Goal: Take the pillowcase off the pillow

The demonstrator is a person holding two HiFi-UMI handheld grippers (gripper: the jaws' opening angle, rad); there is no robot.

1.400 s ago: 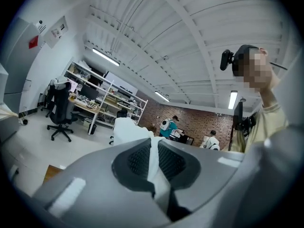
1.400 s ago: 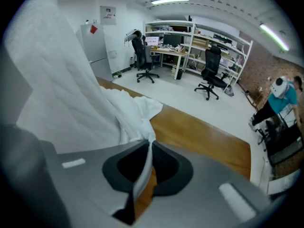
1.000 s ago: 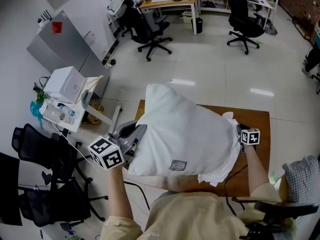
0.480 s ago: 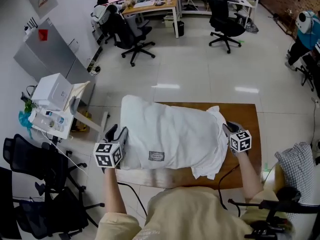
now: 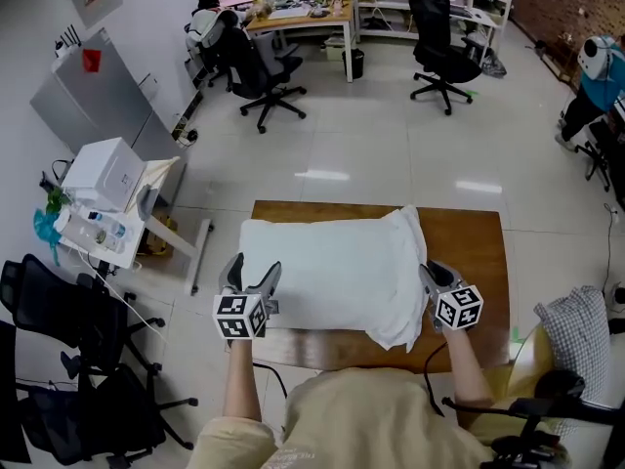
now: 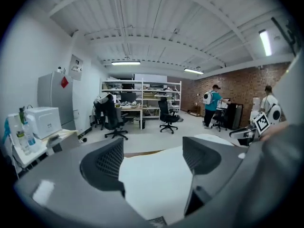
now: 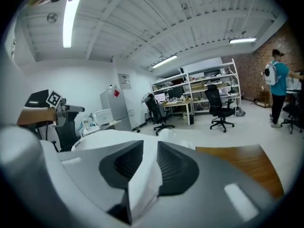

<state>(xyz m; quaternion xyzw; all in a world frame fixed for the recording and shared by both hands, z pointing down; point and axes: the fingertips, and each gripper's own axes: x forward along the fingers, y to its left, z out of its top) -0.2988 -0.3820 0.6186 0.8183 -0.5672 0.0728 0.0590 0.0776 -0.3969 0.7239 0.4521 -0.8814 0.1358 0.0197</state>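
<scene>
Head view: white pillow (image 5: pixel 322 262) flat on wooden table (image 5: pixel 471 247), between both claws. Left gripper (image 5: pixel 252 268) at its left end. Right gripper (image 5: pixel 429 271) at right end, beside bunched pillowcase (image 5: pixel 402 311).
Left gripper view: jaws wide apart, just been opening; pillow between them, unpinched.
Right gripper view: jaws nearly together, pinching pillowcase fold.

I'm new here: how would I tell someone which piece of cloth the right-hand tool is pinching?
Start at the brown wooden table on the pale tiled floor, where a plump white pillow lies across it. At the pillow's right end, the right gripper has its jaws shut on the pillowcase: the limp, crumpled flap, unlike the smooth stuffed part beside it.
</scene>
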